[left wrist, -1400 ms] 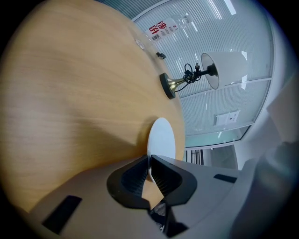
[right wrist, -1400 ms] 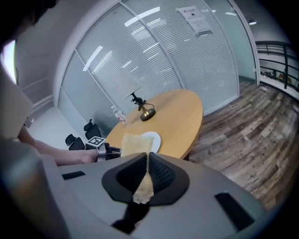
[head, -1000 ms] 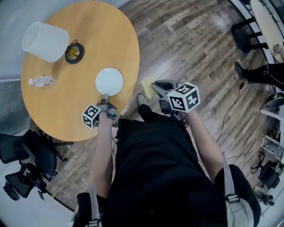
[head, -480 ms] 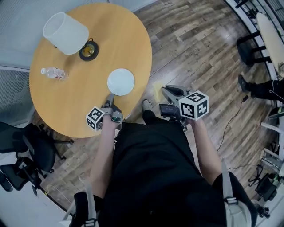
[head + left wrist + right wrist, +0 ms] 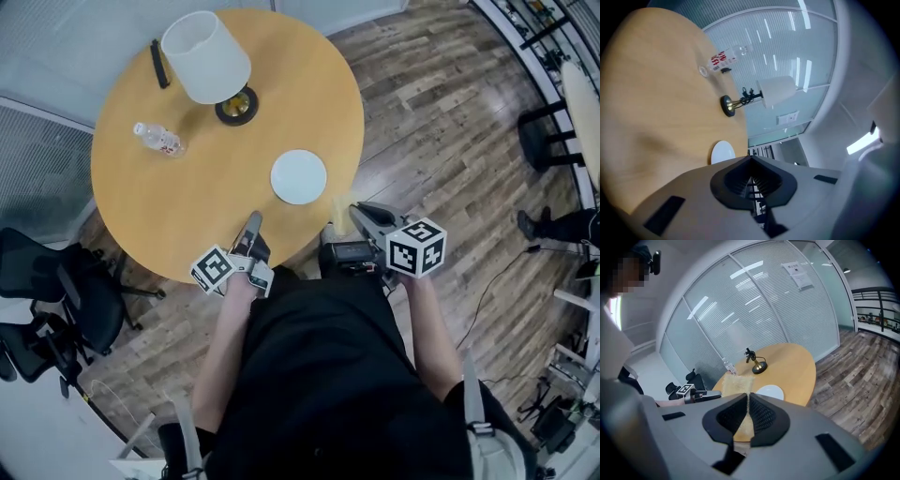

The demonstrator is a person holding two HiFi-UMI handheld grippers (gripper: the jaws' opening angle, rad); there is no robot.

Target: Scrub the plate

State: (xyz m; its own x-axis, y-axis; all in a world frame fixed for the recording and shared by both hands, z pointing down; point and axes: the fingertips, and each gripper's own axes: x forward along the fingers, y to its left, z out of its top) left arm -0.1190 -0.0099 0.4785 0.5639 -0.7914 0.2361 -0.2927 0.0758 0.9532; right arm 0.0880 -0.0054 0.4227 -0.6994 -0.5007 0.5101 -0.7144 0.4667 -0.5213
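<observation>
The right tongs [image 5: 360, 211], clamped on a yellow sponge [image 5: 735, 384], hang just off the surface's [image 5: 169, 216] edge. The plate [image 5: 299, 176] lies near that edge, ahead and to their left. The left tongs [image 5: 254, 219], just closed with nothing between them, have the plate ahead to their right at about the same distance.

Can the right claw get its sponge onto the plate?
Likely yes: the plate lies bare near the edge of the table, close to the right claw, which is shut on the sponge; nothing stands between them.

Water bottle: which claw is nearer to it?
Left. The left claw, just closed empty, is over the table, between the water bottle and the person. The right claw, gripping a sponge, is off the table, beyond the plate.
</observation>
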